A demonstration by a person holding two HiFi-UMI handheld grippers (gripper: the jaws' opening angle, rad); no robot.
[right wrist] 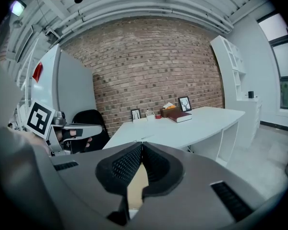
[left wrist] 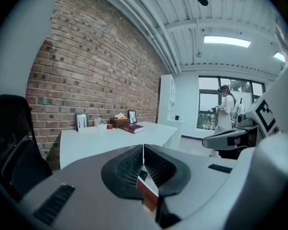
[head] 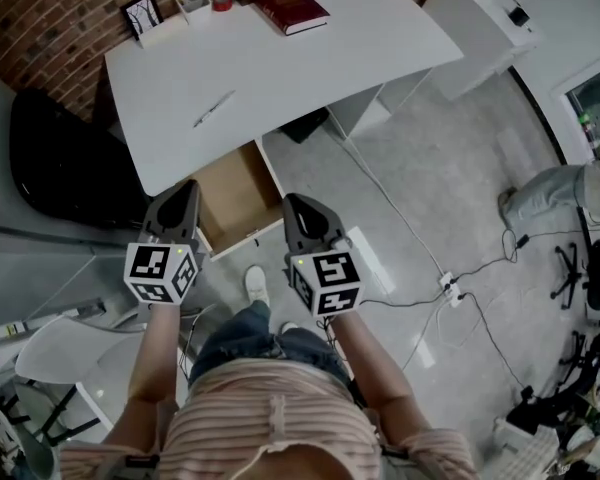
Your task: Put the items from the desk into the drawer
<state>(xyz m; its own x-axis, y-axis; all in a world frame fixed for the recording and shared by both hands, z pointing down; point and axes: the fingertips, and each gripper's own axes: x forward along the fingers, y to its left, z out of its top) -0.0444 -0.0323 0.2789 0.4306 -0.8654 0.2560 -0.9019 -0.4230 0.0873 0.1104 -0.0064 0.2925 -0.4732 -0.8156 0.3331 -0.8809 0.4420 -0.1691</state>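
The left gripper (head: 188, 190) and right gripper (head: 294, 204), jaws closed and empty, hover beside the open drawer (head: 230, 193). A pen (head: 213, 108) lies mid-tabletop, and a red book (head: 292, 8) sits near its far edge.

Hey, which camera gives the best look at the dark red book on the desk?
The head view: it looks down on the red book, showing its whole cover at the back of the desk. The left gripper view shows the book small and side-on, far off; in the right gripper view the book looks much the same.
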